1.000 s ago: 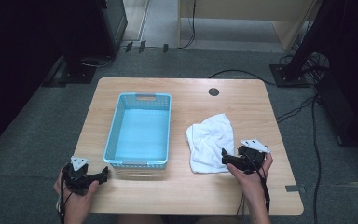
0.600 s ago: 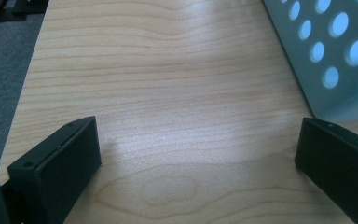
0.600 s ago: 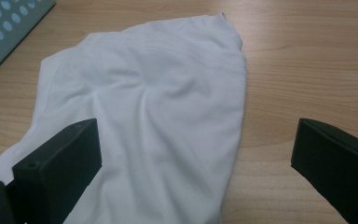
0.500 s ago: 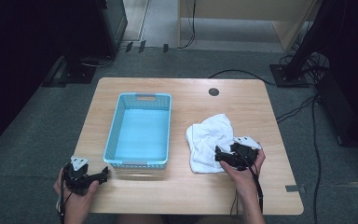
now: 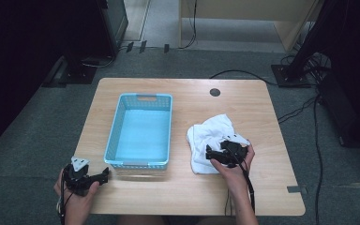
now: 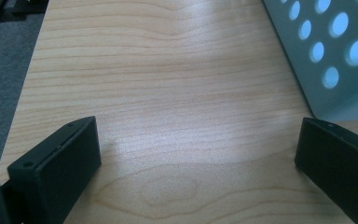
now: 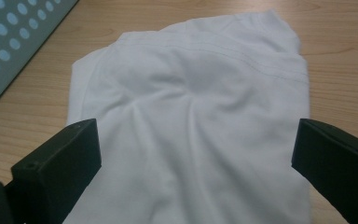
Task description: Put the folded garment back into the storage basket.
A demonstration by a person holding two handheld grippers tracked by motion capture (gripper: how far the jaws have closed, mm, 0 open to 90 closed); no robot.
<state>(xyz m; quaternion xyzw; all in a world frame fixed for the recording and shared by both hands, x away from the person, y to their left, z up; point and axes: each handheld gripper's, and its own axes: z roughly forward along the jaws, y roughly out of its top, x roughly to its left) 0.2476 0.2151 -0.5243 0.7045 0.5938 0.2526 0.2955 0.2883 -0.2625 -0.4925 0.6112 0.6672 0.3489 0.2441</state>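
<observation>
I am bringing my right gripper in over the white cloth, which is lying crumpled on the right half of the wooden bench, just beside the blue basket. Half a second ago this gripper was sitting at the cloth's near right edge; a second ago it was further out still, so the approach is closing steadily. In the right gripper view the jaws are standing wide apart with the cloth spread between and beneath them (nothing pinched yet), and the basket's perforated wall is showing at the upper left.

My left gripper is waiting at the bench's near left corner, where it has been through all three moments, its jaws also released and framing bare wood with the basket's corner at the right.

The shift, as I am reading it, means a grasp on the cloth is imminent: the jaws are now straddling fabric and only need to drop and close. The basket is sitting empty, the likely destination.
</observation>
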